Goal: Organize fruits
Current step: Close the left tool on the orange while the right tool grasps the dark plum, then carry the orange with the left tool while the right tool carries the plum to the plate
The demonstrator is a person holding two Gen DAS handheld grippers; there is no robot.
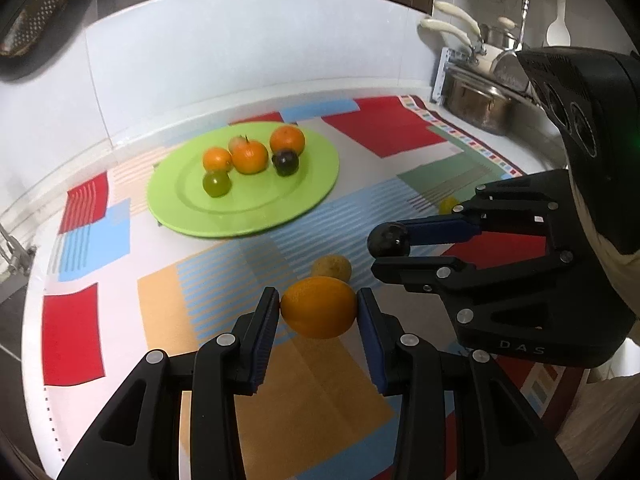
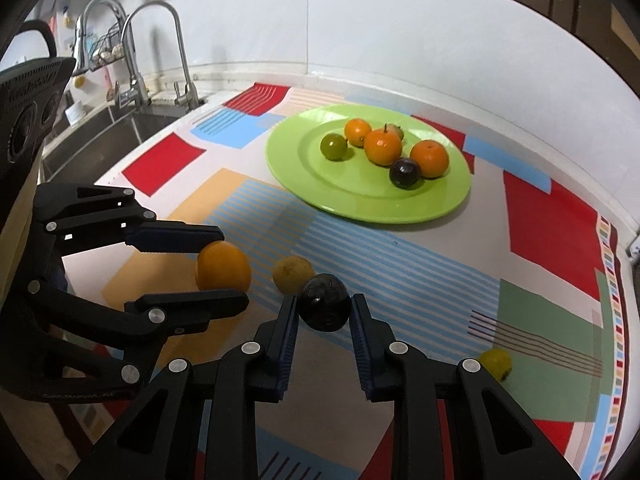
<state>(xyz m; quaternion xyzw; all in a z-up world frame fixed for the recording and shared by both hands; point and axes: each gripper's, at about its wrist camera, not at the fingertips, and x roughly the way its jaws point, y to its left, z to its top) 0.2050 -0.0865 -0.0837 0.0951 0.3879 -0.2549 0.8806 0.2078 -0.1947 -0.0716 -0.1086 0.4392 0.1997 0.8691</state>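
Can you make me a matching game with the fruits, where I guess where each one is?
Things:
1. orange fruit
2. dark plum
3. green fruit
4. small yellow fruit

Places:
A. on the green plate
B. in the right gripper
C. lying alone on the tablecloth
D. in the left gripper

Pairs: 1-D, 2-B, 3-A, 4-C

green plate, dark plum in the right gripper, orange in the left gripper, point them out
green plate [image 2: 304, 184], right wrist view, bare near rim
dark plum [image 2: 325, 302], right wrist view, middle of its skin
orange [image 1: 319, 307], left wrist view, middle of its peel
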